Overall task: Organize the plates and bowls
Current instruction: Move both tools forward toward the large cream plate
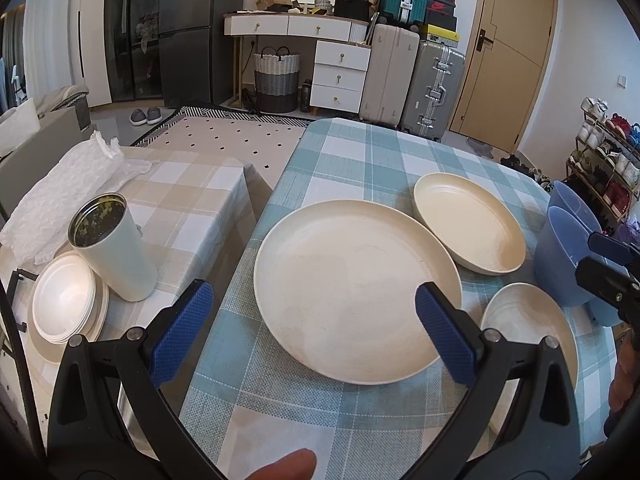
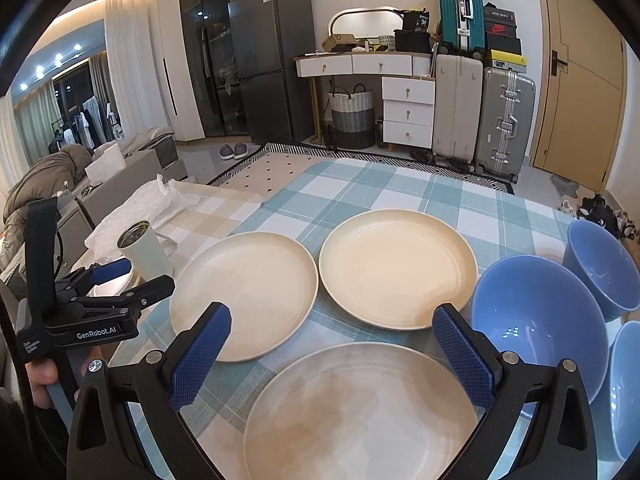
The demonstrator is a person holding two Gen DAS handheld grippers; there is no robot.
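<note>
Three cream plates lie on the blue checked tablecloth. In the left wrist view the nearest plate [image 1: 352, 292] lies between my open left gripper's [image 1: 316, 316] fingers, with a second plate [image 1: 468, 222] behind it and a third [image 1: 528, 336] at right. In the right wrist view my open right gripper [image 2: 332, 350] hovers over the near plate [image 2: 360, 412]; the left plate [image 2: 244, 292] and far plate [image 2: 396, 268] lie beyond. Three blue bowls [image 2: 536, 320] stand at right. Both grippers are empty.
A side table with a beige checked cloth [image 1: 188, 196] holds a white tumbler [image 1: 114, 246], a stack of white dishes [image 1: 68, 300] and bubble wrap [image 1: 68, 184]. The left gripper [image 2: 116, 284] shows at the left of the right wrist view. Furniture and suitcases stand far behind.
</note>
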